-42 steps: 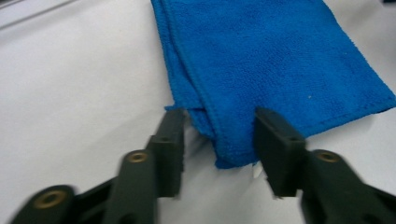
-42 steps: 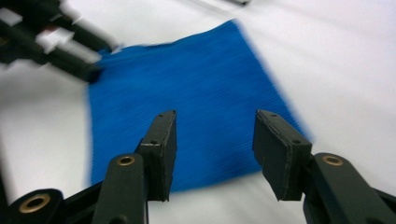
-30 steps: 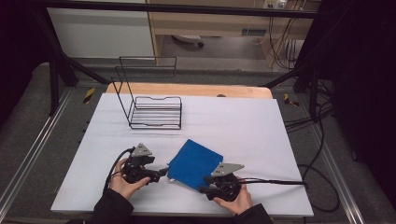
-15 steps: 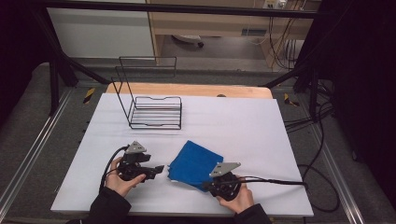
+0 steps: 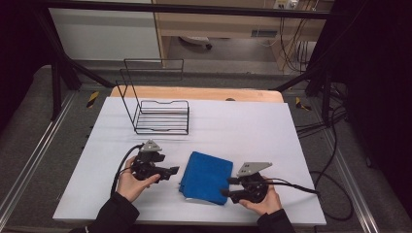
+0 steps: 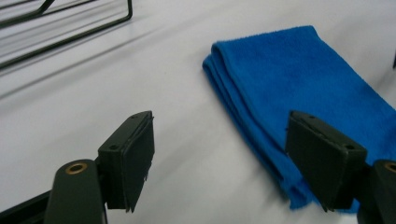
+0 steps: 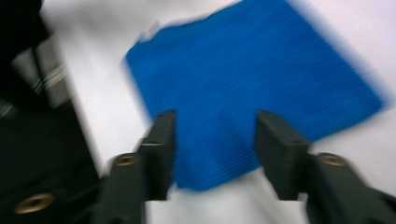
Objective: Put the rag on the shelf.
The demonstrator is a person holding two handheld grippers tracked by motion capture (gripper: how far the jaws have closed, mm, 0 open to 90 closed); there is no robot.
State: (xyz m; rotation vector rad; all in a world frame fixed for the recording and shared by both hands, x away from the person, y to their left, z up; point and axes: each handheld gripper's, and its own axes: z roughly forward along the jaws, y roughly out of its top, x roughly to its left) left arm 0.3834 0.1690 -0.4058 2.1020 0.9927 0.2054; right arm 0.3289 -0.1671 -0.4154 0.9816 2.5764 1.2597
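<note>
In the high view, a folded blue towel (image 5: 206, 177) is seen flat on the white table (image 5: 243, 126), between the left gripper (image 5: 171, 171) and the right gripper (image 5: 227, 187); a wire rack (image 5: 158, 109) stands farther back. In the left gripper view, the jaws are held apart over bare table, the towel's folded layers (image 6: 243, 107) being shown just beside them. In the blurred right gripper view, the jaws have just been opening and are parted above the towel's near edge (image 7: 210, 177), nothing being clamped.

Right gripper view is motion-blurred — the blue towel (image 7: 252, 88) smears; in left gripper view the towel runs off the right edge.
</note>
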